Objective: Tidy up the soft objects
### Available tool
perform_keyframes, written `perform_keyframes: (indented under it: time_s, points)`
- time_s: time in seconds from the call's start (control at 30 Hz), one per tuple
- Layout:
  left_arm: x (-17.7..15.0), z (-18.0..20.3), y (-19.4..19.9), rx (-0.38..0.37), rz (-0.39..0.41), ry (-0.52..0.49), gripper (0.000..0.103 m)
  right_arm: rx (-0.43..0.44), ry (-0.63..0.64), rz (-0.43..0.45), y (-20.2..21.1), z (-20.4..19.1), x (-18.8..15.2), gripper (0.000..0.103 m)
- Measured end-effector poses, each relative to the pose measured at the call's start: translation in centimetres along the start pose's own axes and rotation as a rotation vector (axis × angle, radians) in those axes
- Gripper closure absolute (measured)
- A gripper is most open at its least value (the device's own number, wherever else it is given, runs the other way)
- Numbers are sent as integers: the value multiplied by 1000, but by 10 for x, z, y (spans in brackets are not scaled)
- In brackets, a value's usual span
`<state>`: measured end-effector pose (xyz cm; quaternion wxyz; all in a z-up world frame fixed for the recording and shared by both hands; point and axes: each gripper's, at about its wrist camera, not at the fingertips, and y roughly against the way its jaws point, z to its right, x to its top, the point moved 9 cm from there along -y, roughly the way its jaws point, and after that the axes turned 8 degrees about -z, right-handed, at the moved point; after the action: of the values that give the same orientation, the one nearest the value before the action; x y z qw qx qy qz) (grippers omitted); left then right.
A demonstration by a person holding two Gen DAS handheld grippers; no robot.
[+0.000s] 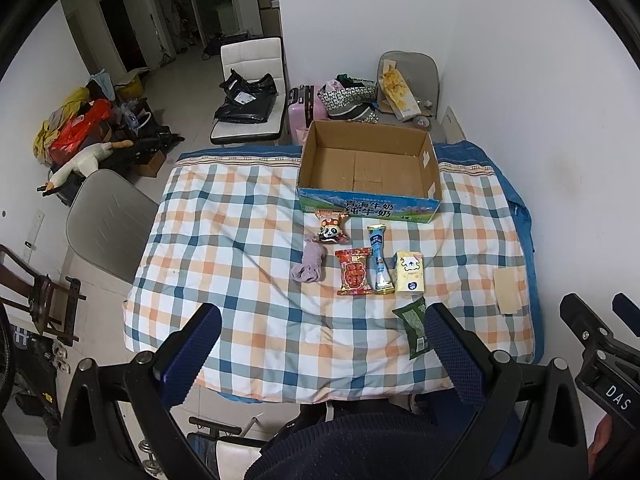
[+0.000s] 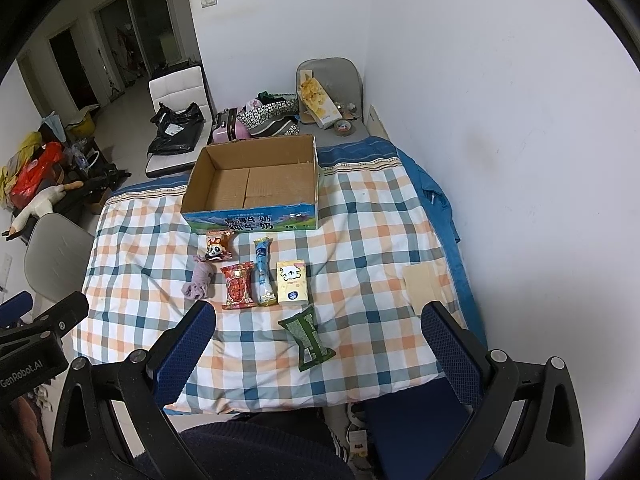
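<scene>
On the checked quilt [image 1: 240, 240] [image 2: 360, 240] lie a panda snack pack [image 1: 331, 227] [image 2: 218, 245], a rolled lilac sock [image 1: 308, 263] [image 2: 199, 281], a red snack pack [image 1: 354, 272] [image 2: 238, 286], a blue-white tube pack [image 1: 379, 260] [image 2: 264, 274], a yellow tissue pack [image 1: 409, 272] [image 2: 293, 283] and a green pack [image 1: 414, 326] [image 2: 309, 338]. Behind them an open cardboard box [image 1: 370, 168] [image 2: 256, 184] holds nothing. My left gripper [image 1: 322, 348] hangs open above the near edge. My right gripper [image 2: 320, 346] is open too, held above the green pack.
A beige card [image 1: 507, 290] [image 2: 420, 286] lies on the quilt's right side. A grey chair [image 1: 104, 224] stands left of the table. A white chair [image 1: 252, 92], a pink suitcase [image 1: 300, 108] and bags sit beyond. The white wall is close on the right.
</scene>
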<state>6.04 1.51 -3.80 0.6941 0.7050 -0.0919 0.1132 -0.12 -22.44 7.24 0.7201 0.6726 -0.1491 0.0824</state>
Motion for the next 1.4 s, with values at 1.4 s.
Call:
perform_keyframes:
  time_s: [1.4]
  points:
    - [14,6,3,-2,39,10,0,2,2,29,5,-2,30,0]
